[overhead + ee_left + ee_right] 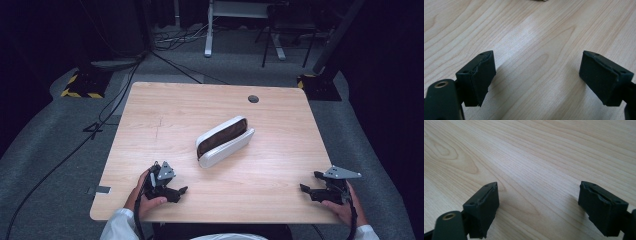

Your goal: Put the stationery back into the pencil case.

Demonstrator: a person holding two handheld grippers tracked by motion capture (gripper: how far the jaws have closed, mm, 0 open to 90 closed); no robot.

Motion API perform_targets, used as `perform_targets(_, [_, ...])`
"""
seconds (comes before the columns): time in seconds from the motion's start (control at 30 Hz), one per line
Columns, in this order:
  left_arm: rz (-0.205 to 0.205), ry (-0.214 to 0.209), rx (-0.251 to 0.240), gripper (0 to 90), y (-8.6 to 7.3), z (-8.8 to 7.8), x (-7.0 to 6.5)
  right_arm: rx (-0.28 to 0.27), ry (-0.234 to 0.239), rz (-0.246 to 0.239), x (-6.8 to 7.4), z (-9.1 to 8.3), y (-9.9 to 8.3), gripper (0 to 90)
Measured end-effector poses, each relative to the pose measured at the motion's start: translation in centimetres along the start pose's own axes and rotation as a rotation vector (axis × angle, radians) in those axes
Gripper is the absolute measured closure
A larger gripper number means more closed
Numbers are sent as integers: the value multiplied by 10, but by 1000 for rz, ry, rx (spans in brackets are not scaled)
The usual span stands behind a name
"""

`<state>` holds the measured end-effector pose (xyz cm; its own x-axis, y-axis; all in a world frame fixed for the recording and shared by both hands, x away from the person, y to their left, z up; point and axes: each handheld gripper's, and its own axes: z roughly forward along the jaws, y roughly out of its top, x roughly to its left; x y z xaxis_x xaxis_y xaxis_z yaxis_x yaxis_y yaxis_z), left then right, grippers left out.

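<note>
The desk (pixel 165 120) is showing pale wood grain with a smooth, faintly shiny finish. The case (pixel 225 141) is looking like smooth white plastic around a dark brown lining. Matt black pads (pixel 480 77) with rough, fraying edges are lining the left gripper (pixel 536 80).

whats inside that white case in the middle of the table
The white case lies partly open on the wooden table. Through the gap a dark brown interior shows; whether anything lies deeper inside is hidden by the lid.
</note>
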<state>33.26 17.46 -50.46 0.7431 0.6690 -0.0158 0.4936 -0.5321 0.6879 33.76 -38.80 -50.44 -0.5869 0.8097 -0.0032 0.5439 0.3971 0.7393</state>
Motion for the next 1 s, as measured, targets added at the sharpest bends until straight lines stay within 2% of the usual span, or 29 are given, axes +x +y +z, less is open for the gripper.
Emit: perform_targets(1.0, [4,-6,-1,142,-1,0,0,1,-7,9,-1,1,1,177])
